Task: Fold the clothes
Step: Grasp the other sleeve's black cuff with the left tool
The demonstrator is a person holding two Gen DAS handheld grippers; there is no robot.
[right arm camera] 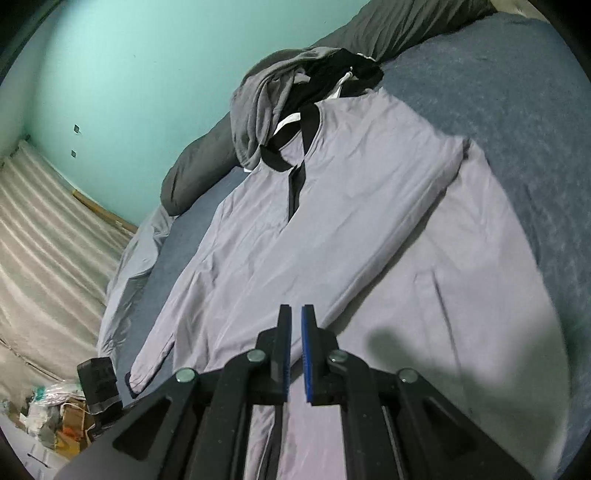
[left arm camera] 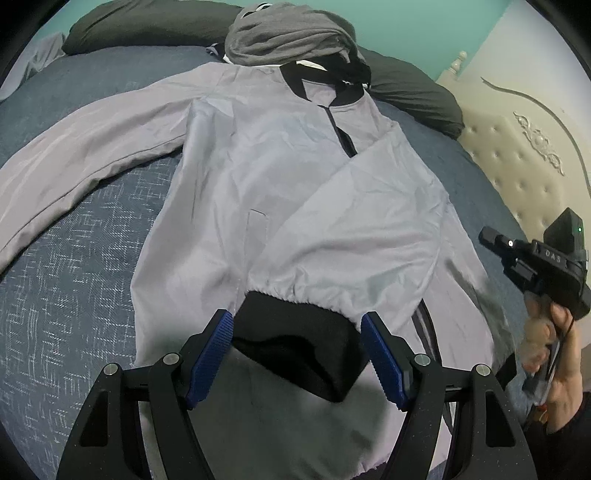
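Observation:
A light grey jacket [left arm camera: 295, 184] [right arm camera: 351, 221] lies face up on the blue bedspread [left arm camera: 74, 295]. Its right sleeve is folded diagonally across the chest and ends in a black cuff [left arm camera: 295, 347] near the hem. My left gripper [left arm camera: 297, 354] hovers open over that cuff, its blue pads clear of the cloth on both sides. The other sleeve [left arm camera: 74, 147] stretches out to the left. My right gripper [right arm camera: 296, 314] is shut and empty, above the jacket's lower right part. A hand [left arm camera: 561, 354] holds that gripper's body at the right edge of the left wrist view.
A heap of dark grey and black clothes [left arm camera: 288, 33] [right arm camera: 258, 110] rests above the collar, with a dark rolled quilt [left arm camera: 413, 92] behind it. A cream tufted headboard [left arm camera: 517, 147] borders the bed. Beside the bed are a striped surface [right arm camera: 44, 258] and floor clutter [right arm camera: 55, 413].

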